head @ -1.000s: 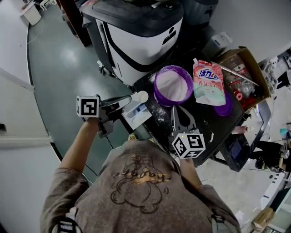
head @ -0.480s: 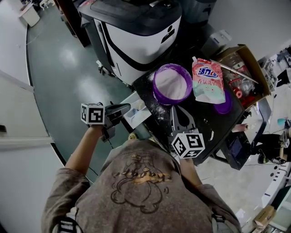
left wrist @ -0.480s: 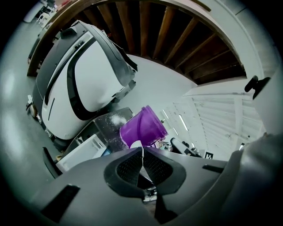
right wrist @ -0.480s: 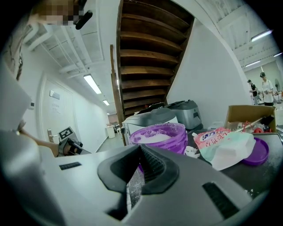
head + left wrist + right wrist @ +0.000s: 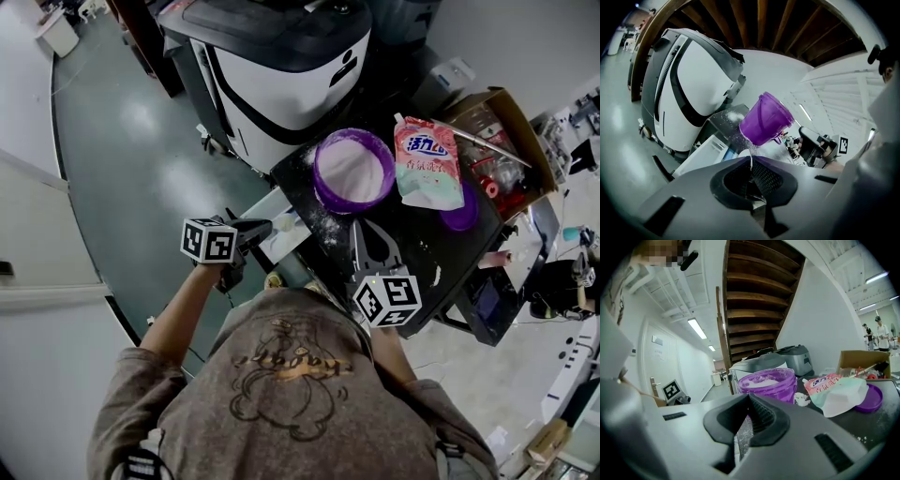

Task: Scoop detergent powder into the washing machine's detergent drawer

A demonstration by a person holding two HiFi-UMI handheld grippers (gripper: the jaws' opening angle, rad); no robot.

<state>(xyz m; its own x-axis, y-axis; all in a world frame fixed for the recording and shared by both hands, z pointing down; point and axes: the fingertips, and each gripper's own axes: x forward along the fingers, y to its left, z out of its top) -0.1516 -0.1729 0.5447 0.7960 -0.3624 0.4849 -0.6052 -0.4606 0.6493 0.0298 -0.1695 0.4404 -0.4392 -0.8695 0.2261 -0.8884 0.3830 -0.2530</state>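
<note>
My left gripper (image 5: 265,226) is shut on the thin handle of a white scoop (image 5: 285,223), held over the open white detergent drawer (image 5: 274,246) at the left edge of the black top (image 5: 427,246). In the left gripper view the scoop's handle (image 5: 751,158) stands between the jaws, with the drawer (image 5: 710,152) below. The purple tub of white powder (image 5: 354,173) stands open on the black top. My right gripper (image 5: 362,225) rests on that top just short of the tub (image 5: 766,383), shut and holding nothing.
A pink-and-white detergent pouch (image 5: 427,169) lies right of the tub, with the purple lid (image 5: 461,216) beside it. A cardboard box of odds and ends (image 5: 497,141) is at the far right. A large white-and-black machine (image 5: 281,66) stands behind. Spilled powder dusts the black top.
My left gripper has shifted right and toward me with the scoop; the scoop's bowl, earlier facing up above the drawer, now sits lower over it. The right gripper has stayed put.
</note>
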